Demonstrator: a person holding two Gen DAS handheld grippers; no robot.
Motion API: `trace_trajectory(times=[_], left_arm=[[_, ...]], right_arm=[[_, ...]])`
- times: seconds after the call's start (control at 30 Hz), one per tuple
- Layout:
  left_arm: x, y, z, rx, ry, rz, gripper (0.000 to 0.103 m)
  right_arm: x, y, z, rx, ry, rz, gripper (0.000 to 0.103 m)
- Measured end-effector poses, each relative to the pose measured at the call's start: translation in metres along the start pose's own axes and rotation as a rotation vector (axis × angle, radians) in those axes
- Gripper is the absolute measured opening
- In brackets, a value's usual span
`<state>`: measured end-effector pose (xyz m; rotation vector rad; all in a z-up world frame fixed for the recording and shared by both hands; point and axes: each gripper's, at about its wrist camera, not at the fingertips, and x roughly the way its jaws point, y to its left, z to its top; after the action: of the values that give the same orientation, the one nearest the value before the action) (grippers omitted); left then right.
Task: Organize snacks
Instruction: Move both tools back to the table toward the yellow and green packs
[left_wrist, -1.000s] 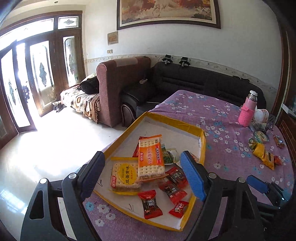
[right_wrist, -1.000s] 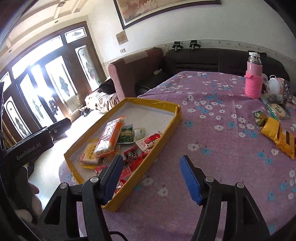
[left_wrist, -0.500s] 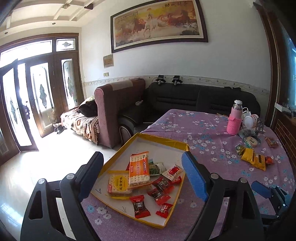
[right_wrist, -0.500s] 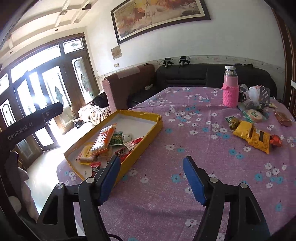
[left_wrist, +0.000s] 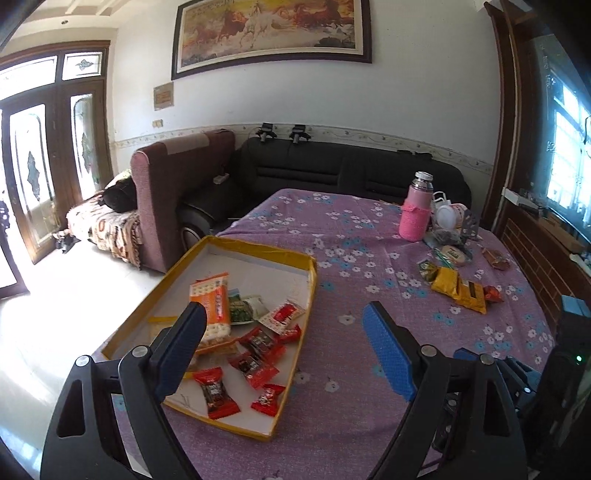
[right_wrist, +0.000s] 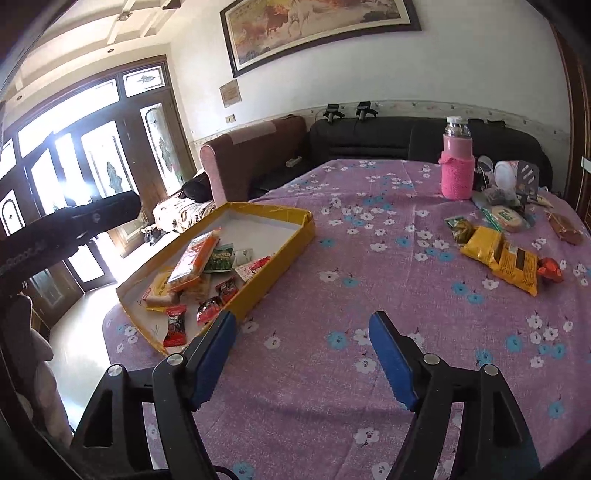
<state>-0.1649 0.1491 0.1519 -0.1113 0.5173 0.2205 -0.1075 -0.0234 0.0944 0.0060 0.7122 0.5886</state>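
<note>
A yellow-rimmed tray (left_wrist: 309, 280) (right_wrist: 280, 254) lies at the table's left edge. It holds an orange cracker pack (left_wrist: 212, 306) (right_wrist: 195, 258), a green packet (left_wrist: 240, 306) and several red candies (left_wrist: 216, 393). Loose snacks lie at the far right: yellow packets (left_wrist: 458, 290) (right_wrist: 502, 254), a small green packet (right_wrist: 458, 227), a red candy (right_wrist: 550, 269) and a round cracker pack (right_wrist: 504, 218). My left gripper (left_wrist: 284, 350) is open and empty above the tray's right side. My right gripper (right_wrist: 301, 354) is open and empty above the bare cloth, right of the tray.
A pink-sleeved flask (left_wrist: 415, 214) (right_wrist: 457, 166), a white cup (right_wrist: 504, 173) and a small dark stand (right_wrist: 526, 181) stand at the far right of the purple flowered tablecloth (right_wrist: 369, 280). Sofas (left_wrist: 332, 173) lie behind the table. The floor drops off left of the tray.
Both grippers have drawn back and lifted from the tray and swung right, so more of the table and the loose snacks shows. Both stay open and empty.
</note>
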Motion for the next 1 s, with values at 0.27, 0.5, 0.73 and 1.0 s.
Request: trace_trajectory(times=[0.27, 0.5, 0.73, 1.0], left_arm=[[0.028, -0.013, -0.013, 0.034, 0.073, -0.105, 0.087], [0.051, -0.016, -0.018, 0.035, 0.127, -0.140, 0.087], [0.071, -0.010, -0.021, 0.011, 0.184, -0.140, 0.087], [0.086, -0.007, -0.021, -0.009, 0.209, -0.148, 0.087]], right_arm=[[0.013, -0.133, 0.028, 0.245, 0.051, -0.168, 0.076], [0.053, -0.233, 0.085, 0.407, 0.075, -0.295, 0.076], [0.134, -0.250, 0.115, 0.405, 0.179, -0.381, 0.074], [0.156, -0.214, 0.109, 0.298, 0.288, -0.420, 0.038]])
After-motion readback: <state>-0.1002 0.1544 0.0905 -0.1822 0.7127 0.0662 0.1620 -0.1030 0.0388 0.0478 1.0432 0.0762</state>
